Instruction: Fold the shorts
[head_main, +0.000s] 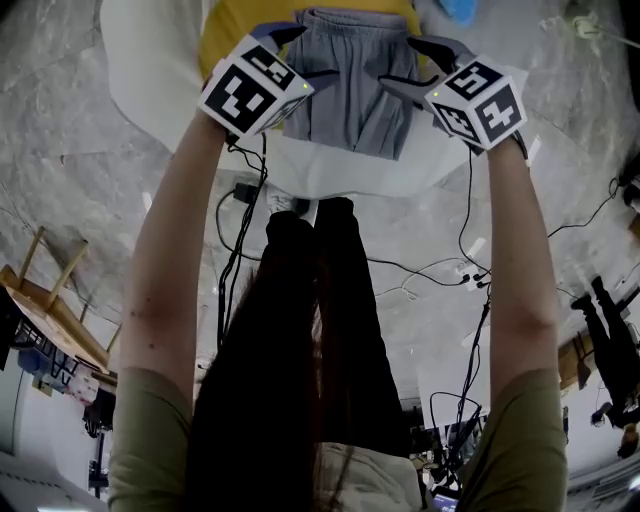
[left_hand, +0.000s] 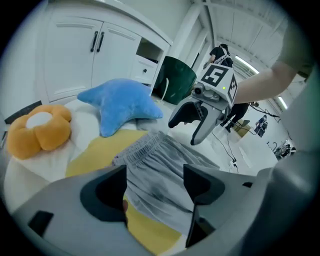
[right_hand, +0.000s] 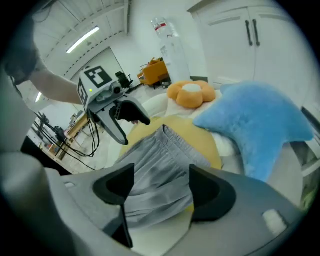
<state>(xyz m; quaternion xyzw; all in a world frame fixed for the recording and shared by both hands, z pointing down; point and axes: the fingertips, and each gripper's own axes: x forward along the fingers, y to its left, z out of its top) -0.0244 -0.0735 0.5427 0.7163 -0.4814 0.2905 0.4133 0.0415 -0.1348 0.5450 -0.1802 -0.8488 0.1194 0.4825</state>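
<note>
Your forearms (head_main: 175, 230) reach straight ahead over the near edge of the white-covered surface (head_main: 350, 175).

Left gripper (left_hand: 155, 187): fingers (left_hand: 107, 192) stand wide apart, nothing pressed between them. It hovers over the left edge of the shorts.

Right gripper (right_hand: 161, 185): fingers (right_hand: 210, 192) likewise wide, clamping nothing. It hovers over the right edge.

Grey shorts (head_main: 350, 80): they lie flat between the two grippers as a narrow stack, hem end toward you and elastic waistband at the far end. Most of the garment rests on a yellow cloth (head_main: 225, 30), while the hem end lies on the white cover. They appear already folded once lengthwise. A crosswise fold looks like the step outstanding.

Beyond the waistband lie a blue star plush (left_hand: 122, 102) and an orange flower plush (left_hand: 40, 130), with white cabinets (left_hand: 70, 55) behind them.

Risks noted:
- Yellow cloth sits directly under the fabric. Fingers closing too deep would likely pinch it too and drag it into the fold.
- Closing too shallow may catch only the top layer, so the stack would peel apart on lifting.
- Unequal grip points left and right would skew the fold line.
- The blue plush lies close beyond the waistband, so a fold carried too far could nudge it.
</note>
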